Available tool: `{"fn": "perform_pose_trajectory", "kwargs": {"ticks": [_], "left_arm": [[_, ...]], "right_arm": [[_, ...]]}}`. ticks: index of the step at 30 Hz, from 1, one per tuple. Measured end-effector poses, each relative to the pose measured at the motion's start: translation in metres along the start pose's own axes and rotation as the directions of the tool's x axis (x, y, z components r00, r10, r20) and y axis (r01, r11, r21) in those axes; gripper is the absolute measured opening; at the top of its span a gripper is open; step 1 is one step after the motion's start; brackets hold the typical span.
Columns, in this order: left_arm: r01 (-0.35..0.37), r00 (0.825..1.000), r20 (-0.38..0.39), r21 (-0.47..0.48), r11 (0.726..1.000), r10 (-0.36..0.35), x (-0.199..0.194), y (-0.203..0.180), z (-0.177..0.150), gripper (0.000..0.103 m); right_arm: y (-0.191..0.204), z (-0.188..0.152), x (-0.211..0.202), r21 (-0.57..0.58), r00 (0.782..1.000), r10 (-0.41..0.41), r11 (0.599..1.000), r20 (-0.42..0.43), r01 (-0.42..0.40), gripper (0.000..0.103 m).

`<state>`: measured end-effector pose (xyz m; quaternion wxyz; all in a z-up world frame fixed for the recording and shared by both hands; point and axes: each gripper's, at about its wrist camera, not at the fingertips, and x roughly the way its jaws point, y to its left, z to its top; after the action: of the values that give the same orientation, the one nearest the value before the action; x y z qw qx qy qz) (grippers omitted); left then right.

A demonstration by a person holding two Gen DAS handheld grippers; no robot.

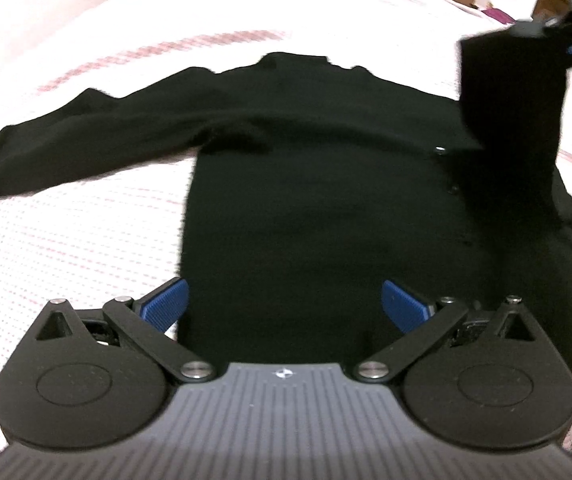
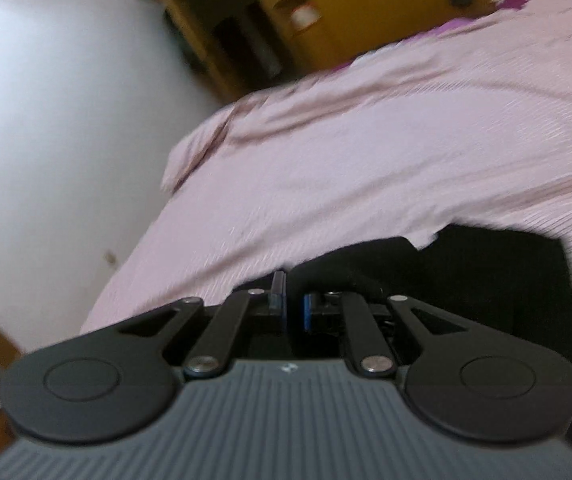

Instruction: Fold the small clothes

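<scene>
My right gripper (image 2: 290, 304) is clamped on the lifted sleeve (image 1: 514, 92) of the black long-sleeved knit cardigan (image 1: 306, 184), which lies flat on the pink striped bed (image 1: 66, 220). My left gripper (image 1: 284, 300) hovers spread wide above the hem, holding nothing. I should carry the sleeve straight across the chest, keeping it taut. Collar points away from me; the body runs lengthwise toward me

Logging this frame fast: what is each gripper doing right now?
Left gripper: open, empty, over the black top.
Right gripper: shut on the black top's sleeve, lifted off the bed.
</scene>
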<state>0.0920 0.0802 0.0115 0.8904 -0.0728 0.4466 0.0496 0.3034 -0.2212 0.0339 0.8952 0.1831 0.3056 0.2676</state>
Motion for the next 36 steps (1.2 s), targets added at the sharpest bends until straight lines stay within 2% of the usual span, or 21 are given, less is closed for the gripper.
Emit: {"fn": "perform_pose_trajectory", "kwargs": {"ticks": [5, 8, 9, 11, 12, 13, 14, 19, 23, 27, 29, 32, 36], "left_arm": [[-0.024, 1.000, -0.002, -0.019, 1.000, 0.024, 0.006, 0.020, -0.003, 0.103], [-0.033, 0.999, -0.012, -0.033, 0.999, 0.032, 0.010, 0.029, -0.005, 0.103], [-0.032, 0.999, -0.015, -0.037, 0.999, 0.031, 0.011, 0.031, -0.005, 0.103], [-0.031, 0.999, -0.018, -0.042, 0.999, 0.031, 0.013, 0.033, -0.005, 0.103], [-0.032, 0.999, -0.018, -0.040, 0.999, 0.031, 0.013, 0.034, -0.005, 0.103], [-0.032, 0.999, -0.017, -0.037, 0.999, 0.032, 0.013, 0.034, -0.004, 0.103], [-0.033, 0.999, -0.016, -0.036, 0.999, 0.032, 0.014, 0.034, -0.004, 0.103], [-0.014, 1.000, 0.001, -0.005, 1.000, 0.014, 0.011, 0.025, 0.006, 0.103], [0.009, 1.000, 0.023, 0.058, 0.998, -0.010, 0.007, 0.004, 0.017, 0.103], [0.039, 0.997, 0.060, 0.149, 0.988, -0.048, 0.004, -0.027, 0.030, 0.103], [0.062, 0.994, 0.071, 0.191, 0.980, -0.077, 0.004, -0.046, 0.037, 0.103], [0.107, 0.989, 0.074, 0.250, 0.962, -0.129, 0.008, -0.076, 0.048, 0.103], [0.139, 0.984, 0.060, 0.321, 0.937, -0.167, 0.022, -0.115, 0.058, 0.103]], "right_arm": [[0.029, -0.045, 0.054, -0.043, 0.988, 0.047, 0.998, -0.150, -0.054, 0.013], [0.040, -0.072, 0.079, -0.082, 0.971, 0.014, 0.996, -0.238, -0.034, 0.014], [0.043, -0.080, 0.083, -0.098, 0.967, -0.001, 0.995, -0.256, -0.025, 0.020], [0.047, -0.094, 0.085, -0.121, 0.958, -0.010, 0.992, -0.286, -0.026, 0.038], [0.050, -0.098, 0.083, -0.123, 0.955, -0.001, 0.992, -0.297, -0.037, 0.053], [0.053, -0.100, 0.082, -0.123, 0.952, 0.007, 0.991, -0.306, -0.047, 0.063], [0.052, -0.101, 0.077, -0.122, 0.949, 0.011, 0.991, -0.315, -0.052, 0.064], [0.041, -0.097, 0.048, -0.132, 0.926, 0.019, 0.989, -0.376, -0.074, 0.064], [0.020, -0.089, 0.011, -0.157, 0.922, -0.015, 0.986, -0.387, -0.050, 0.064], [-0.011, -0.080, -0.016, -0.220, 0.924, -0.147, 0.973, -0.354, 0.070, 0.064], [-0.031, -0.076, -0.025, -0.229, 0.913, -0.207, 0.965, -0.351, 0.131, 0.064], [-0.064, -0.069, -0.034, -0.169, 0.895, -0.256, 0.964, -0.367, 0.206, 0.064], [-0.099, -0.067, -0.048, -0.112, 0.887, -0.318, 0.948, -0.336, 0.297, 0.064]]}}
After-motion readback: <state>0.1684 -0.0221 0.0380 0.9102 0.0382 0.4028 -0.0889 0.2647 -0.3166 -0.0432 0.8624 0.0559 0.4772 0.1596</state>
